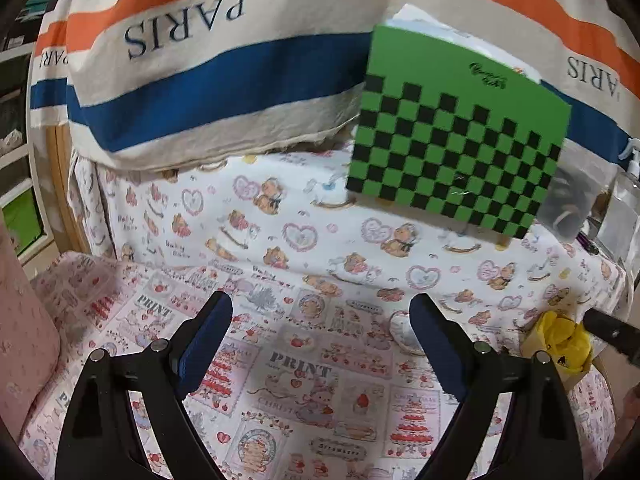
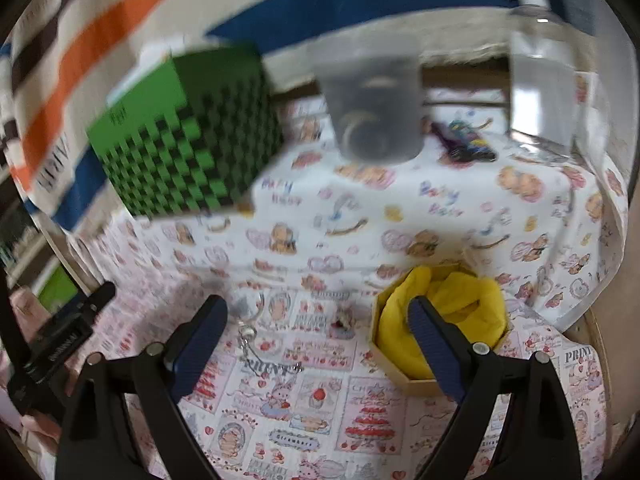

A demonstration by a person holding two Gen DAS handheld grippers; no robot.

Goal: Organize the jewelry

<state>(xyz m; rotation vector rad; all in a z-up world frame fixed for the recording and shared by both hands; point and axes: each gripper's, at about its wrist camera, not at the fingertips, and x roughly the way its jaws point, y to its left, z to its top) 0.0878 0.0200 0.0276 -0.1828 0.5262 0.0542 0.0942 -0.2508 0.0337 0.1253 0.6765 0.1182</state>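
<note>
My left gripper [image 1: 320, 324] is open and empty above the patterned cloth. My right gripper [image 2: 316, 328] is open and empty too. In the right wrist view a hexagonal box with yellow lining [image 2: 440, 320] sits on the cloth by my right finger; it also shows at the right edge of the left wrist view [image 1: 560, 340]. A silver chain with a ring [image 2: 252, 332] lies beside my left finger. A small dark-and-white jewel [image 2: 343, 322] lies between the fingers, a little ahead. A ring-like piece [image 1: 404, 330] lies by the left gripper's right finger.
A green and black checkered box [image 1: 456, 132] [image 2: 188, 140] stands at the back. Beside it stand a translucent grey cup [image 2: 372, 104], a clear pump bottle [image 2: 540, 60] and a dark hair clip [image 2: 464, 144]. A striped "PARIS" cloth [image 1: 200, 60] hangs behind. The left gripper's body [image 2: 64, 340] shows at left.
</note>
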